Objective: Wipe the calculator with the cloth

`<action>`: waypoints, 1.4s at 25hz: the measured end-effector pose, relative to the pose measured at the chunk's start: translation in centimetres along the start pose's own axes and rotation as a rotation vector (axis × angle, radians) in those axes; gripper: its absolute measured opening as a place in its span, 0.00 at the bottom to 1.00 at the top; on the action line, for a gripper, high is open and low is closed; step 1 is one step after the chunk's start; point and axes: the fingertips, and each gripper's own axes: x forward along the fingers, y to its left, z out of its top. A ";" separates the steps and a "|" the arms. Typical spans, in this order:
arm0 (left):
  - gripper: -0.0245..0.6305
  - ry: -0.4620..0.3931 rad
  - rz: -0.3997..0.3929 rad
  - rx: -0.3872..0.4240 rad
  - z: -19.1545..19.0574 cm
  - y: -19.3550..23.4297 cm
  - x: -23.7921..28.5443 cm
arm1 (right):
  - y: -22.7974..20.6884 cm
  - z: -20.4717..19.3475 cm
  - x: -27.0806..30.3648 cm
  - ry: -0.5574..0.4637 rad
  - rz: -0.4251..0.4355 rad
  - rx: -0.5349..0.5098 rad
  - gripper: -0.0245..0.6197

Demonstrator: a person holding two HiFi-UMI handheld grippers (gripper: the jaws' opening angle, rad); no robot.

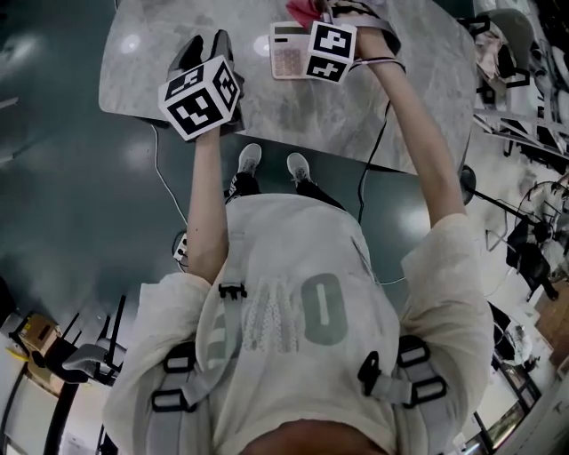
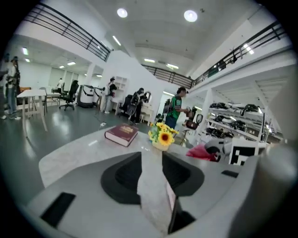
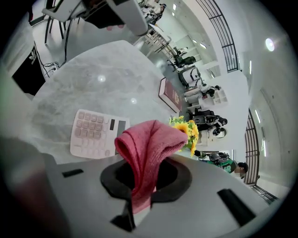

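Observation:
A white calculator [image 1: 286, 51] [image 3: 95, 132] lies flat on the marble table [image 1: 400, 98], towards its far side. My right gripper [image 1: 342, 12] [image 3: 145, 168] hangs just right of it and above it, shut on a pink cloth [image 1: 304, 11] [image 3: 146, 144] that is bunched between the jaws and folds over in front of them. The cloth is off the calculator. My left gripper [image 1: 204, 46] [image 2: 151, 157] is held over the left part of the table, away from the calculator. Its jaws stand a narrow gap apart with nothing between them. From the left gripper view the cloth [image 2: 201, 152] shows at the right.
A dark red book [image 2: 122, 134] [image 3: 168, 95] and a small pot of sunflowers [image 2: 161, 136] [image 3: 186, 132] stand on the table's far side. The person's feet are by the near table edge, with cables on the floor. People and desks fill the hall beyond.

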 end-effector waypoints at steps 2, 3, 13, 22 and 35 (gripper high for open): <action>0.19 -0.086 0.020 -0.006 1.6 0.7 -1.5 | 0.1 1.0 0.3 -0.007 0.007 -0.015 0.12; 0.16 -0.116 0.031 -0.004 2.2 1.1 -2.2 | 0.3 1.5 0.5 -0.010 0.013 -0.023 0.12; 0.07 -0.175 0.099 0.025 1.6 3.2 -4.0 | 5.0 3.2 5.5 0.006 0.122 -0.046 0.12; 0.07 -0.114 0.124 -0.003 -1.2 5.3 -4.1 | 6.9 4.3 7.3 0.048 0.180 -0.093 0.12; 0.07 -0.118 0.113 -0.009 -1.1 5.6 -4.2 | 9.4 4.7 6.4 0.057 0.193 -0.138 0.12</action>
